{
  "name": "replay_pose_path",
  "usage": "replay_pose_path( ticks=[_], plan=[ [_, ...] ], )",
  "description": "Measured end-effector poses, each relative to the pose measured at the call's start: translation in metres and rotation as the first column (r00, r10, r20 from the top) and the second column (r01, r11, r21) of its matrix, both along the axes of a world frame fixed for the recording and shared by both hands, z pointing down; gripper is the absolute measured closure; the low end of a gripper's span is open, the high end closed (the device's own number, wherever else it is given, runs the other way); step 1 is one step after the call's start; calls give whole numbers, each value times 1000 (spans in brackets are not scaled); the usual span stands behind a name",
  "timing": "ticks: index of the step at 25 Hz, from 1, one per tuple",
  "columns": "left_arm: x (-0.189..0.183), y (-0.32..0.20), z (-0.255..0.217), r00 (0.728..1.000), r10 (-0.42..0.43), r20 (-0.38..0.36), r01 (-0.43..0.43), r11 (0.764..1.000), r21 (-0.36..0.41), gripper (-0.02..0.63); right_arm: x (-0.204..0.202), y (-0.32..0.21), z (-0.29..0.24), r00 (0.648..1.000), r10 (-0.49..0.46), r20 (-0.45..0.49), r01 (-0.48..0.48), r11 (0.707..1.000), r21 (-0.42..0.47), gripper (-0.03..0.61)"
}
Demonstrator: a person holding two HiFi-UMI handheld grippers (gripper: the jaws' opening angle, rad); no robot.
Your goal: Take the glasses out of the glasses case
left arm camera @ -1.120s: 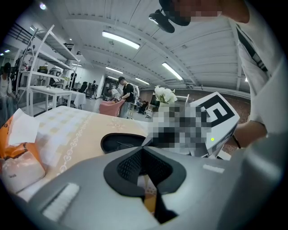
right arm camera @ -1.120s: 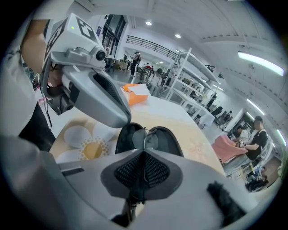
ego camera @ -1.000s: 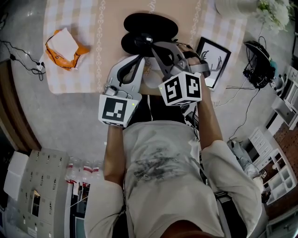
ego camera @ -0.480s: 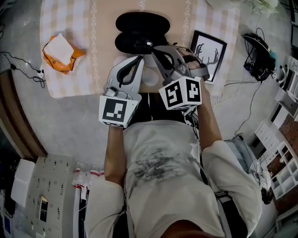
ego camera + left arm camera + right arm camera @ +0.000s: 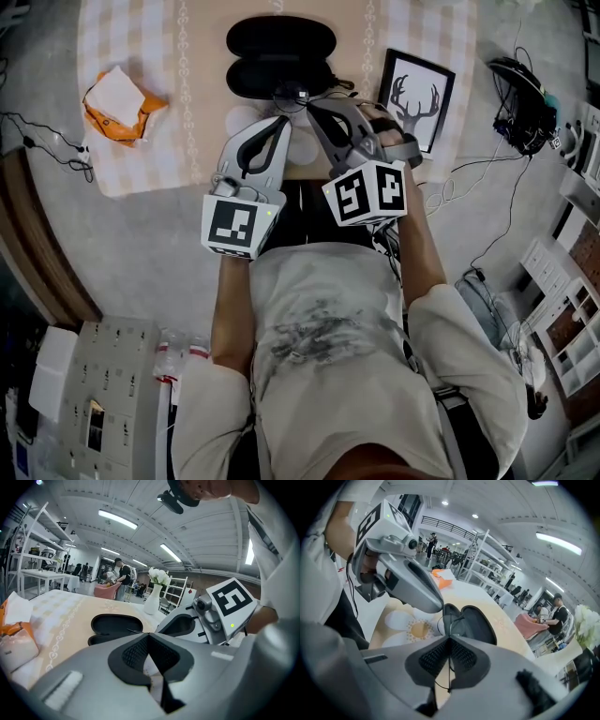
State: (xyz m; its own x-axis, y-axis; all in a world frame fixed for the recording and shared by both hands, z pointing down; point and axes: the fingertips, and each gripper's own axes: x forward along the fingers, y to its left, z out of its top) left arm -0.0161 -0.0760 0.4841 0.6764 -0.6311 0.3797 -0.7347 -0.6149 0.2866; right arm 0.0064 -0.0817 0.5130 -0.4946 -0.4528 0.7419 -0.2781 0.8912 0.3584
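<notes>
Head view: open black case (image 5: 279, 54) lies on the tabletop (image 5: 208, 84), both halves facing up, far from the person. Both tongs reach in side by side from the near edge.

Right tongs (image 5: 306, 99): clenched on the glasses (image 5: 302, 91). In the right gripper view, the pads of the right tongs (image 5: 450, 641) pinch a thin wire part of the frame. The wire runs down between them and the rest of the glasses (image 5: 450, 620) stands just past the tips. The glasses sit at the near rim of the case (image 5: 476, 623), over its near half. I cannot tell whether they still touch the case.

Left tongs (image 5: 280, 121): just beside the right pair, short of the case. In the left gripper view, the left tongs (image 5: 149, 637) are clenched tip to tip, with nothing between the pads. The case (image 5: 115, 625) shows beyond them. The right tongs' grey body and marker cube are at the right of that view.

A flower-shaped mat (image 5: 305, 150) lies under and between the two tongs, near the tabletop edge.

Other items:
- Framed deer print (image 5: 417, 89), right of the case, flat on the tabletop.
- Orange-and-white packet (image 5: 117, 98), well apart to the left.
- White vase of white flowers (image 5: 153, 599), behind the case in the left gripper view.
</notes>
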Motion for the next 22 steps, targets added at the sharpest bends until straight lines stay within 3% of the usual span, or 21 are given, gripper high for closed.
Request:
replay_pose_path(
  ticks=[22],
  plan=[
    [8,30,14,998,58,15,-58,998,-20,605,16,46,28,998,65,6,-65,997,-44,560]
  ],
)
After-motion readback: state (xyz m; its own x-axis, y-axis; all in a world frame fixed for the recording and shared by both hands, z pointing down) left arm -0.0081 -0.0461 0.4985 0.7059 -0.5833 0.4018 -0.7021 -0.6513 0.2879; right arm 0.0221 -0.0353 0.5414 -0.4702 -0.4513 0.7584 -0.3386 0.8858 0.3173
